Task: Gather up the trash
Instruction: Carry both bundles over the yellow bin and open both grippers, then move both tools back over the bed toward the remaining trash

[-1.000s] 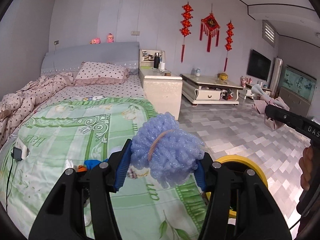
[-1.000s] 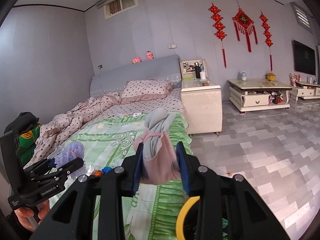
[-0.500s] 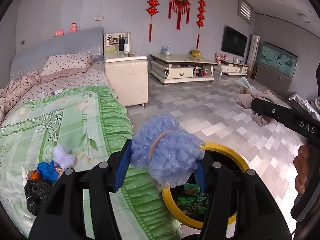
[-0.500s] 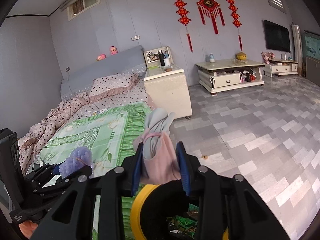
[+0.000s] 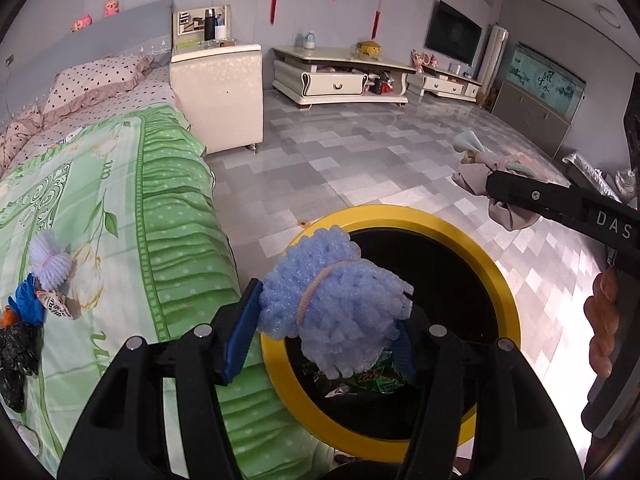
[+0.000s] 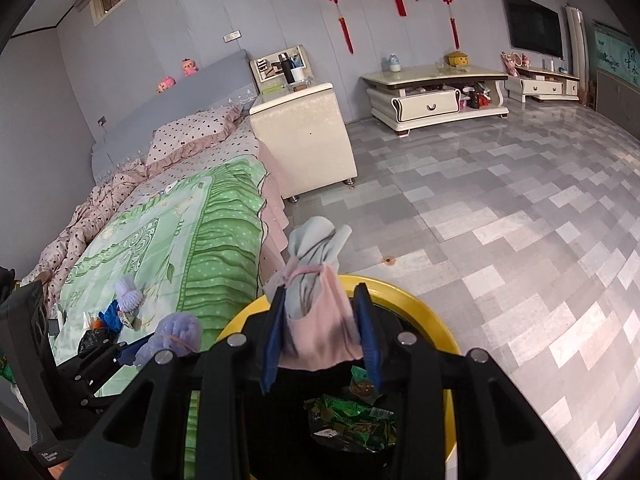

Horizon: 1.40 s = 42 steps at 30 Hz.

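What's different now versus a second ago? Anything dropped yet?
Both grippers swung from over the bed to above the yellow-rimmed bin and tipped down. Nothing dropped: the left gripper carries the blue foam bundle, though its jaws are opening; the right gripper grips the pink cloth bundle. The trash pile on the bed is unchanged.

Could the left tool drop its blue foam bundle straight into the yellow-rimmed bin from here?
Probably yes. The left tool holds the blue foam bundle over the yellow-rimmed bin, whose mouth is uncovered, with only wrappers at the bottom.
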Available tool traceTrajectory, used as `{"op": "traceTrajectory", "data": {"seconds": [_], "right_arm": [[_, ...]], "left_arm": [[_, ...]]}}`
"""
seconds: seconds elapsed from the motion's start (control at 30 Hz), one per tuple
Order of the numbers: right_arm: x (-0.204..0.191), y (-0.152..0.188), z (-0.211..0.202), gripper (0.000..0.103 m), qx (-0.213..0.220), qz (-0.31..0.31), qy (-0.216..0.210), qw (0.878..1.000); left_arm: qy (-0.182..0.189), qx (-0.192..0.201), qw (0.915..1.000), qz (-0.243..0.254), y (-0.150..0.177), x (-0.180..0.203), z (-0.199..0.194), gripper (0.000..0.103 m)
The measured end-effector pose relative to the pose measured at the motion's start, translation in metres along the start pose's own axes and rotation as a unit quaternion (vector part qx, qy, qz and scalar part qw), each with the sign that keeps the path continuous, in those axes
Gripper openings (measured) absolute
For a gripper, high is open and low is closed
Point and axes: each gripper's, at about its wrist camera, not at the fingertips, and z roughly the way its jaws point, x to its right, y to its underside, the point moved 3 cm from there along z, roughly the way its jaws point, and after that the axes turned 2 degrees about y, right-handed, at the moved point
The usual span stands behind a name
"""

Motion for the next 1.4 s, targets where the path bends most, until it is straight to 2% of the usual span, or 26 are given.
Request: {"op": "traceTrajectory", "data": {"seconds": [0.23,0.43,0.5,0.57,0.77,0.87,1.1,1.4], "right_arm": [[0.011,-0.001,-0.003,0.035,0.002,0.012,0.003,1.000],[0.014,-0.005,-0.015,0.050,0.016,0.021,0.018,0.999],[0.015,-0.005,-0.019,0.058,0.019,0.026,0.023,0.999],[0.016,-0.005,-0.023,0.060,0.020,0.026,0.026,0.999],[0.007,-0.005,-0.033,0.070,0.029,0.025,0.024,0.999],[-0.005,-0.007,-0.040,0.074,0.040,0.016,0.018,0.999],[-0.052,-0.012,-0.048,0.075,0.052,-0.014,-0.014,0.998],[-0.131,-0.017,-0.057,0.078,0.070,-0.071,-0.071,0.992]], "left_arm": [[0.007,-0.002,1.0000,0.001,0.004,0.001,0.006,0.059],[0.006,0.007,1.0000,-0.004,0.003,0.002,-0.007,0.075],[0.003,0.011,0.9999,-0.007,0.003,0.000,-0.013,0.084],[0.001,0.013,0.9998,-0.015,0.004,-0.004,-0.018,0.089],[-0.028,0.028,0.9989,-0.027,0.008,-0.026,-0.041,0.093],[-0.041,0.038,0.9978,-0.036,0.011,-0.042,-0.057,0.093],[-0.080,0.063,0.9934,-0.054,0.021,-0.084,-0.100,0.093],[-0.137,0.086,0.9825,-0.093,0.043,-0.149,-0.154,0.093]]}}
